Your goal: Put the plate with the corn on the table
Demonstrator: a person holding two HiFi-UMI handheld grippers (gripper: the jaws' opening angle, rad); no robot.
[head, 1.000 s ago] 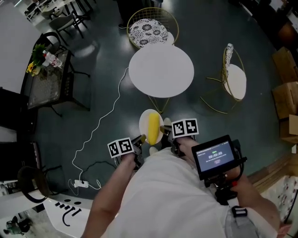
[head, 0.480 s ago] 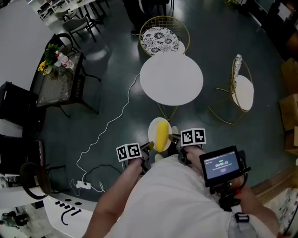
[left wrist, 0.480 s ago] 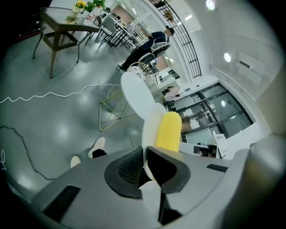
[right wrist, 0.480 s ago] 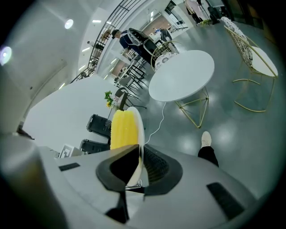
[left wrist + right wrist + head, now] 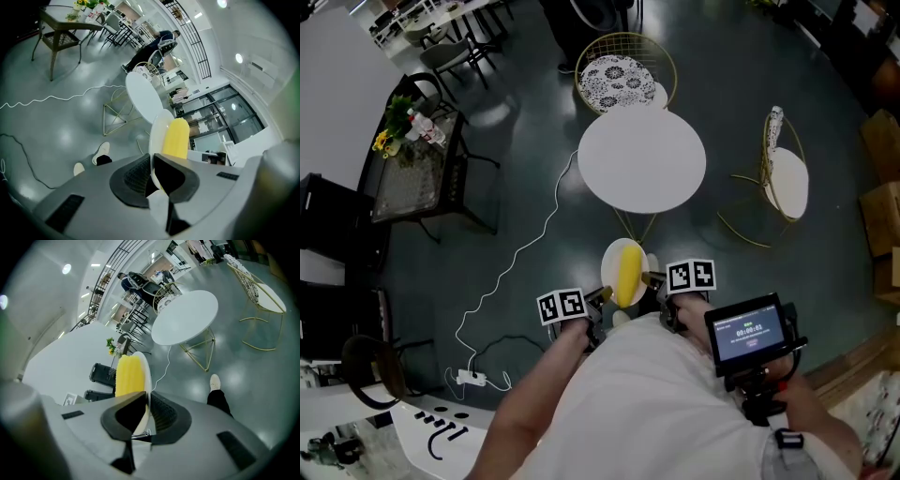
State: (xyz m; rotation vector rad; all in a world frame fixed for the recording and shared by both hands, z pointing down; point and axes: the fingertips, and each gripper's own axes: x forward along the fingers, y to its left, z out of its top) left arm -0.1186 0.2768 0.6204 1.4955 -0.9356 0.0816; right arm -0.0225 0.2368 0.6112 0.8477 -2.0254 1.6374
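A pale plate (image 5: 612, 261) with a yellow corn cob (image 5: 627, 274) on it is carried in the air, short of the round white table (image 5: 641, 159). My left gripper (image 5: 602, 296) is shut on the plate's left rim and my right gripper (image 5: 648, 278) is shut on its right rim. In the left gripper view the plate (image 5: 158, 129) stands edge-on between the jaws with the corn (image 5: 176, 138) on its right face. In the right gripper view the corn (image 5: 128, 373) lies left of the plate's rim (image 5: 146, 372), and the table (image 5: 186, 317) is ahead.
A gold wire chair (image 5: 623, 66) with a patterned cushion stands behind the table, another (image 5: 787, 178) at its right. A white cable (image 5: 520, 253) snakes over the grey floor at the left. A dark side table (image 5: 417, 169) with flowers stands far left. My shoes (image 5: 214, 381) show below.
The view has moved towards the table over the last second; the table sits lower in the picture. Both grippers keep the same hold on the plate.
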